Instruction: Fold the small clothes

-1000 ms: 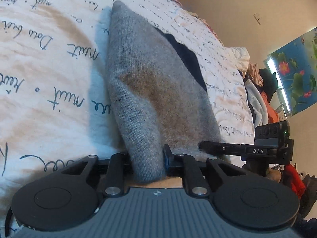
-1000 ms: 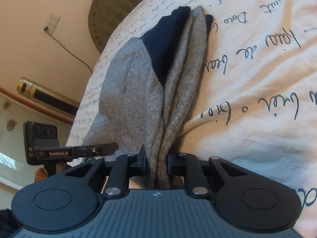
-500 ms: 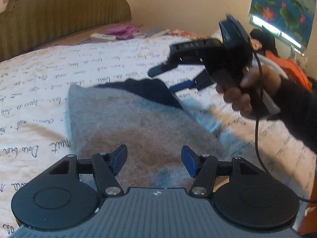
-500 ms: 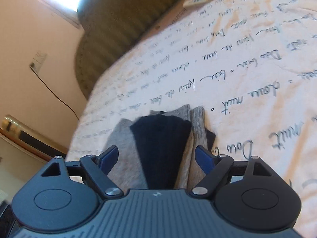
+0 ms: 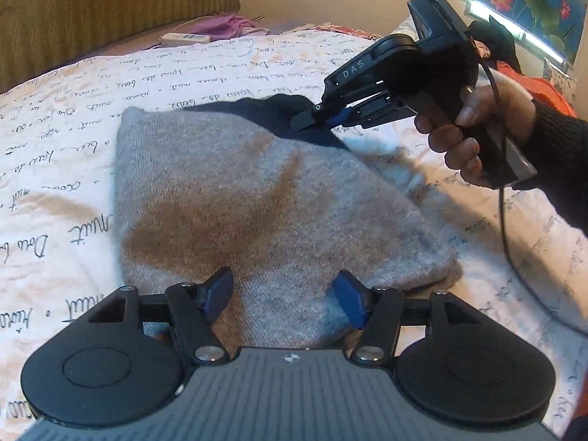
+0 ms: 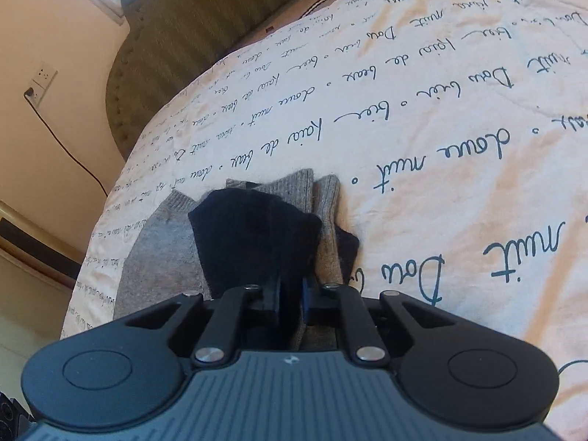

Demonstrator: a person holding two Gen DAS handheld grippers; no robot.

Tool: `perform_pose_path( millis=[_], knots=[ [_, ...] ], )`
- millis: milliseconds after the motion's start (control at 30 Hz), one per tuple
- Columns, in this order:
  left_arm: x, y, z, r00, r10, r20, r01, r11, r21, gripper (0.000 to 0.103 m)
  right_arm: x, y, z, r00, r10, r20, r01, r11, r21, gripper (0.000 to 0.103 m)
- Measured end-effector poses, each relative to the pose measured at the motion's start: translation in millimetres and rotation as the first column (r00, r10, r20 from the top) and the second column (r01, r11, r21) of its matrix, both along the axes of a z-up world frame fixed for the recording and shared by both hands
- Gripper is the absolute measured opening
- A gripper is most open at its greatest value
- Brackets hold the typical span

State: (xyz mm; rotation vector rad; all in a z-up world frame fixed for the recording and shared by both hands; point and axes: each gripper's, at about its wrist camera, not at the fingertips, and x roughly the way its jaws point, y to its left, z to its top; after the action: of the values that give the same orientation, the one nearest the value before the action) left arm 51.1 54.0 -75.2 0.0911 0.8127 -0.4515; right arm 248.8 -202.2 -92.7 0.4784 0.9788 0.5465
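- Right gripper point(image 5: 312, 119), closing, jaws nearly together on the dark navy edge point(image 6: 257, 235) of the grey knitted garment point(image 5: 257, 198); only a thin pinch, likely to slip off the soft knit.
- Left gripper point(image 5: 283, 296) open, pads apart just above the near hem, gripping nothing; one-sided pull could skew the fold.
- Garment lying folded on the bed cover point(image 5: 66, 183) with script print; loose stacked layers at the far edge could splay apart or drag the cover into wrinkles.

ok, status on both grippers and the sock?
Left gripper open over the grey knitted sock. Right gripper closing, pinching its dark navy end. Nothing in the way.
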Motion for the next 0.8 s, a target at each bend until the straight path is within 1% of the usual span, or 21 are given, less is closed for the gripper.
perform_pose_path(
  millis=[33, 67, 100, 133, 167, 200, 233, 267, 300, 333, 367, 400, 433, 500, 533, 600, 633, 700, 767, 800],
  knots=[
    [-3, 5, 10, 1.000, -0.004, 0.019, 0.004, 1.000, -0.020, 0.061, -4, -1, 8, 1.000, -0.007, 0.006, 0.007, 1.000, -0.012, 0.017],
    [-5, 9, 20, 0.999, -0.006, 0.044, 0.008, 0.999, -0.034, 0.061, -10, -2, 18, 0.999, -0.016, 0.030, 0.017, 1.000, -0.021, 0.019],
    [-4, 13, 31, 0.997, -0.003, 0.078, 0.006, 0.999, -0.035, 0.063, -18, -2, 30, 0.997, -0.021, 0.076, 0.023, 1.000, -0.022, 0.019],
    [0, 15, 39, 0.994, 0.010, 0.111, -0.007, 1.000, -0.027, 0.066, -27, -1, 41, 0.993, -0.019, 0.114, 0.019, 1.000, 0.000, 0.022],
    [5, 15, 44, 0.989, 0.025, 0.143, -0.023, 1.000, -0.016, 0.068, -33, 2, 48, 0.991, -0.012, 0.132, 0.006, 0.999, 0.045, 0.025],
    [14, 14, 46, 0.986, 0.042, 0.164, -0.043, 0.999, 0.004, 0.071, -39, 6, 51, 0.991, 0.002, 0.134, -0.016, 0.995, 0.100, 0.037],
    [26, 10, 45, 0.984, 0.057, 0.166, -0.062, 0.998, 0.026, 0.070, -44, 14, 51, 0.992, 0.025, 0.127, -0.042, 0.990, 0.134, 0.051],
    [39, 5, 41, 0.986, 0.066, 0.156, -0.074, 0.996, 0.043, 0.070, -47, 25, 48, 0.992, 0.053, 0.113, -0.068, 0.989, 0.134, 0.057],
    [49, 1, 33, 0.989, 0.067, 0.133, -0.076, 0.995, 0.064, 0.069, -50, 34, 42, 0.993, 0.073, 0.097, -0.083, 0.990, 0.112, 0.057],
    [58, -4, 24, 0.993, 0.056, 0.100, -0.065, 0.994, 0.085, 0.069, -51, 43, 33, 0.994, 0.077, 0.071, -0.081, 0.995, 0.051, 0.057],
    [61, -7, 13, 0.996, 0.039, 0.086, -0.049, 0.992, 0.115, 0.069, -51, 48, 23, 0.997, 0.063, 0.046, -0.062, 0.998, -0.016, 0.056],
    [59, -12, 5, 0.995, 0.016, 0.099, -0.031, 0.988, 0.150, 0.071, -53, 47, 13, 0.998, 0.045, 0.041, -0.042, 0.997, -0.061, 0.055],
    [53, -16, -2, 0.992, -0.012, 0.129, -0.012, 0.982, 0.187, 0.078, -56, 42, 6, 0.997, 0.041, 0.067, -0.039, 0.998, -0.041, 0.054],
    [47, -21, -8, 0.989, -0.022, 0.148, -0.010, 0.978, 0.210, 0.081, -61, 35, 1, 0.997, 0.022, 0.068, -0.021, 1.000, -0.013, 0.054],
    [47, -22, -9, 0.988, -0.019, 0.152, -0.015, 0.976, 0.217, 0.082, -63, 38, 3, 0.997, 0.029, 0.078, -0.026, 0.999, -0.039, 0.054],
    [49, -20, -9, 0.990, -0.004, 0.143, -0.025, 0.978, 0.205, 0.082, -65, 48, 10, 0.994, 0.049, 0.099, -0.038, 0.993, -0.108, 0.054],
    [49, -18, -8, 0.990, 0.000, 0.139, -0.028, 0.979, 0.200, 0.082, -66, 50, 15, 0.994, 0.041, 0.098, -0.029, 0.993, -0.113, 0.055],
    [47, -17, -6, 0.990, 0.006, 0.138, -0.033, 0.980, 0.196, 0.082, -72, 47, 26, 0.996, 0.012, 0.092, -0.005, 0.997, -0.077, 0.056],
    [47, -18, -7, 0.990, 0.008, 0.142, -0.036, 0.980, 0.198, 0.082, -85, 45, 37, 0.992, 0.020, 0.122, -0.018, 1.000, -0.019, 0.057],
    [47, -19, -8, 0.989, 0.008, 0.145, -0.037, 0.979, 0.201, 0.082, -89, 44, 37, 0.993, 0.026, 0.115, -0.026, 1.000, -0.006, 0.057]
  ],
)
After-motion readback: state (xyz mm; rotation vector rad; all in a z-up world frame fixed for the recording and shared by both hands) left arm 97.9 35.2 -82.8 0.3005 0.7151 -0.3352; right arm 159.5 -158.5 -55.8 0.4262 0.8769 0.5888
